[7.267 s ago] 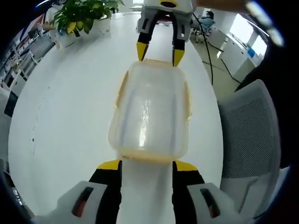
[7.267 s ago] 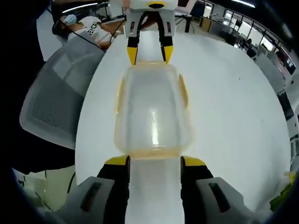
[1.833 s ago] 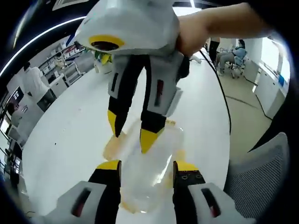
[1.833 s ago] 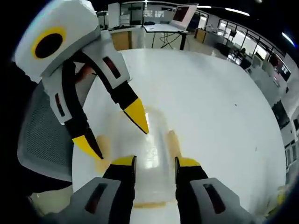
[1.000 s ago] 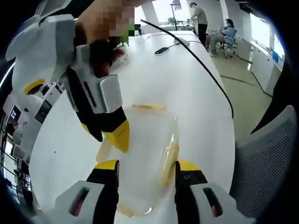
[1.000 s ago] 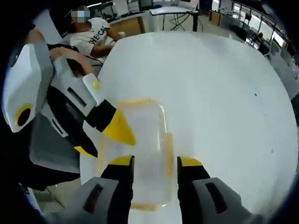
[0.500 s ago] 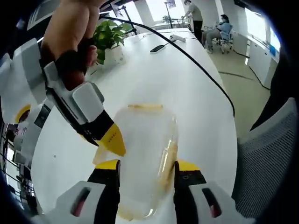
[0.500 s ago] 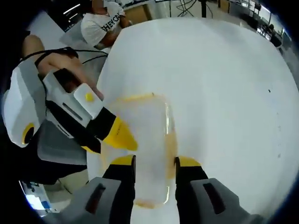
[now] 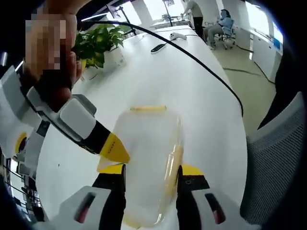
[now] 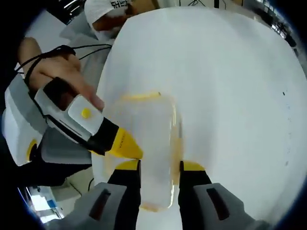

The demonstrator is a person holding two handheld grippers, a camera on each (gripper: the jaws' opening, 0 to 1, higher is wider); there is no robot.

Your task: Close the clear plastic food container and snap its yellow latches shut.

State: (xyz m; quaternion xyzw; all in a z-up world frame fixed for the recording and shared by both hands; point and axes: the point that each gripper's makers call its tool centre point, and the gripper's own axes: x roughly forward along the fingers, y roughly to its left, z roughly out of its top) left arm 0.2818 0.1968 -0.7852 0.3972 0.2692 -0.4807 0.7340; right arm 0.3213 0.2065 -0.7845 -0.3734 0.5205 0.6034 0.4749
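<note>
The clear plastic container (image 9: 144, 139) lies with its lid on, on the white table (image 9: 192, 91). A yellow latch (image 9: 148, 109) shows at its far end and another latch (image 9: 175, 158) along its right side. My left gripper (image 9: 151, 169) is open, with a jaw at each side of the container's near end. My right gripper (image 9: 114, 149), held by a hand, reaches in from the left with a yellow tip at the container's left edge. In the right gripper view the container (image 10: 146, 129) sits ahead of my open right gripper (image 10: 159, 166), and my left gripper (image 10: 123, 144) touches its left edge.
A potted plant (image 9: 98, 40) stands at the far left of the table, with a black cable (image 9: 192, 52) running across the top. A grey mesh chair (image 9: 276, 163) is beside the table edge. A seated person (image 10: 110, 14) is behind the table.
Each gripper has tilted lower against a long side of the container over the last second. The container has stayed in place on the table.
</note>
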